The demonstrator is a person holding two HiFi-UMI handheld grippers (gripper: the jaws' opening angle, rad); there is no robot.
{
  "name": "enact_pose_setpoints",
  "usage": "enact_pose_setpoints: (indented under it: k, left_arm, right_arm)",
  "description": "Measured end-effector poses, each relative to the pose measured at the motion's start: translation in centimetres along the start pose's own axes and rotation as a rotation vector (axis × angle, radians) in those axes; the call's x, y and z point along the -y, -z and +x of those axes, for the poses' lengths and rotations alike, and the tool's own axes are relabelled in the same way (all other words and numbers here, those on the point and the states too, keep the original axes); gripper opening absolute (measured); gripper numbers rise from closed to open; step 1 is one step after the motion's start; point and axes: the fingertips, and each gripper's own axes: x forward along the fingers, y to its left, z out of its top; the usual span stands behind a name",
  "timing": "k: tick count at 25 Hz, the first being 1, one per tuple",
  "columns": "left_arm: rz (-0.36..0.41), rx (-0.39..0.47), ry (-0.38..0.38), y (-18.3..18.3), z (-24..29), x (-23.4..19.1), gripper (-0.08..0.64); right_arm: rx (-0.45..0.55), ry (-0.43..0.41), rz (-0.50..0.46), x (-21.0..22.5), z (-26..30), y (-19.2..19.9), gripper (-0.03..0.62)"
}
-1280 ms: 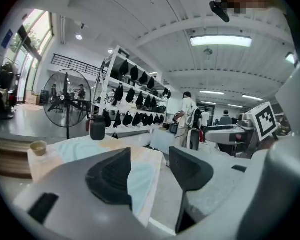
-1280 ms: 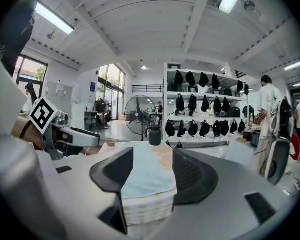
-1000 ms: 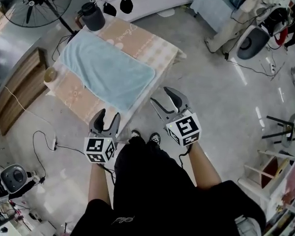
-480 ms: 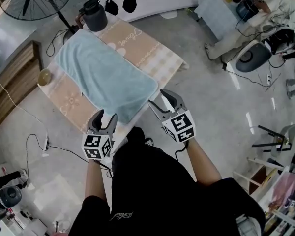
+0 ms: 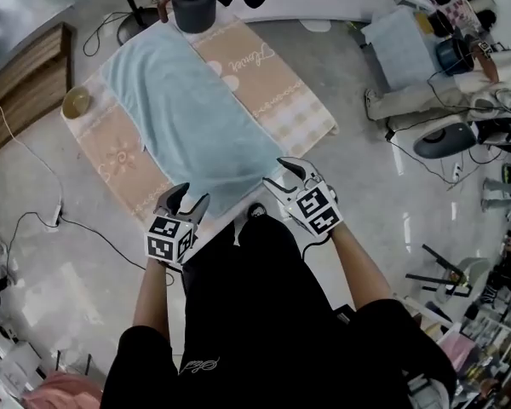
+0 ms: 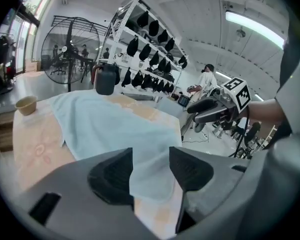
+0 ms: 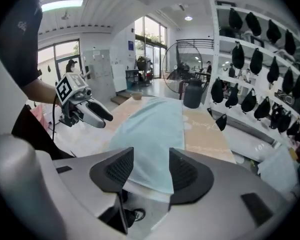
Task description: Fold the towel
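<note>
A light blue towel point(image 5: 192, 122) lies spread flat along a small table with a peach patterned cloth point(image 5: 111, 156); its near end hangs slightly over the table's front edge. My left gripper point(image 5: 188, 199) hovers open just short of the towel's near left corner. My right gripper point(image 5: 283, 175) is open beside the near right corner, apart from the cloth. In the left gripper view the towel point(image 6: 115, 129) stretches ahead between the jaws, and the right gripper point(image 6: 210, 110) shows at the right. The right gripper view shows the towel point(image 7: 152, 134) ahead and the left gripper point(image 7: 97, 115) at the left.
A dark grey kettle point(image 5: 192, 0) stands at the table's far end, and a small tan bowl point(image 5: 76, 101) sits on its left edge. A wooden bench point(image 5: 25, 83) is at the left, cables point(image 5: 47, 220) trail on the floor, and a rack of black caps point(image 7: 250, 96) is behind.
The person has stepped closer to the table, so both open grippers have come up to the towel's near edge. The towel itself has not moved.
</note>
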Motion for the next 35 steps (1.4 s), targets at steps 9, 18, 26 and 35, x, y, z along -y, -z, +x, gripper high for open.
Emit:
enact_pose_setpoints:
  k: [9, 18, 26, 35]
  left_arm:
    - [-0.131, -0.063, -0.149, 5.0, 1.1, 2.7, 0.222]
    - [-0.055, -0.188, -0.278, 9.6, 3.9, 5.2, 0.222]
    - [0.062, -0.309, -0.314, 11.7, 5.4, 4.4, 0.221]
    - [0.086, -0.360, -0.294, 12.2, 6.5, 4.3, 0.221]
  right_arm:
    - [-0.111, -0.238, -0.165, -0.3, 2.8, 4.2, 0.222]
    - [-0.224, -0.313, -0.406, 2.3, 3.9, 10.7, 0.219]
    - [-0.246, -0.358, -0.531, 2.6, 5.6, 12.1, 0.208]
    - [-0.265, -0.327, -0.528, 4.6, 6.6, 12.9, 0.164]
